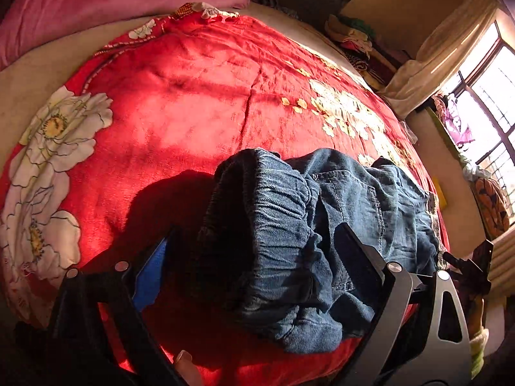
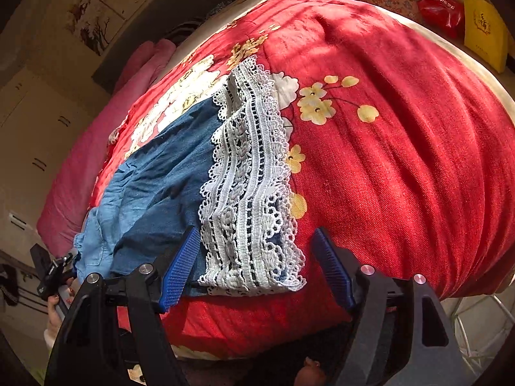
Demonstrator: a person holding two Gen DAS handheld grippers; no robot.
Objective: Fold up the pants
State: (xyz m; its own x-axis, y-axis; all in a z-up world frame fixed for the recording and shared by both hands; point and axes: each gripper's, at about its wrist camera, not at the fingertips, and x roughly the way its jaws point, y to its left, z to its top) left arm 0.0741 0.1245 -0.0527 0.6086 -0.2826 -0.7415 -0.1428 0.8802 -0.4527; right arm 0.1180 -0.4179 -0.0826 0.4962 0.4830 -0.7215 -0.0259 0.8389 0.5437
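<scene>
Your blue denim pants with the white lace hem [image 2: 248,189] lie folded on the red floral blanket [image 1: 180,96] covering the bed, near its front edge. Both your left hand-held gripper [image 1: 254,257] and right hand-held gripper [image 2: 257,267] stand wide open astride the cloth, gripping nothing. A pink pillow [image 1: 96,3] and a clothes pile [image 1: 357,41] sit well clear

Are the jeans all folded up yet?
Partly. The jeans lie doubled on the red blanket, lace hem on top. Both tools, left tool and right tool, are open, holding nothing. At least another fold probably remains.
</scene>
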